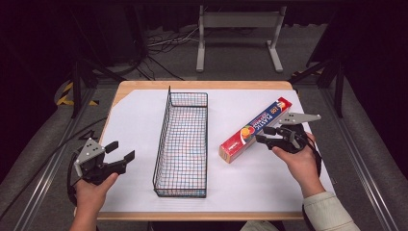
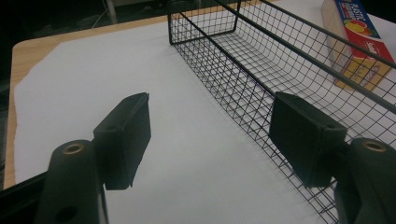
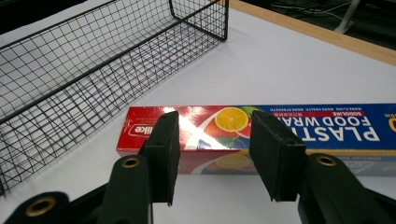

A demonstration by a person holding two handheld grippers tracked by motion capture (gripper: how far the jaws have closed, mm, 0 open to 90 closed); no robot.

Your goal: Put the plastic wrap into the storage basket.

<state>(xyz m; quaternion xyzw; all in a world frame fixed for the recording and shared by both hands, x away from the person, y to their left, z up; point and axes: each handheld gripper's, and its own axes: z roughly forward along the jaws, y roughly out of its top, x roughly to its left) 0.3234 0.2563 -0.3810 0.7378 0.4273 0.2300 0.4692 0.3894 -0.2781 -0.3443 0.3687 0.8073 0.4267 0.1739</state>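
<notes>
A long red-and-blue box of plastic food wrap [image 1: 256, 129] lies flat on the white sheet, right of the black wire basket [image 1: 183, 139]. My right gripper [image 1: 264, 134] is open just beside the box's long side, its jaws pointing at it. In the right gripper view the box [image 3: 261, 135] lies crosswise just beyond the open right gripper [image 3: 212, 158], nothing between the jaws. My left gripper [image 1: 119, 151] is open over the sheet left of the basket, holding nothing. In the left gripper view the left gripper [image 2: 210, 135] faces the basket [image 2: 261, 60] and the box [image 2: 362, 44] lies beyond it.
A white sheet [image 1: 139, 120] covers the wooden table [image 1: 144, 85]. The basket stands empty, lengthwise along the table's middle. A white metal stand [image 1: 238, 33] and cables lie on the floor beyond the far edge. Metal rails run along both sides.
</notes>
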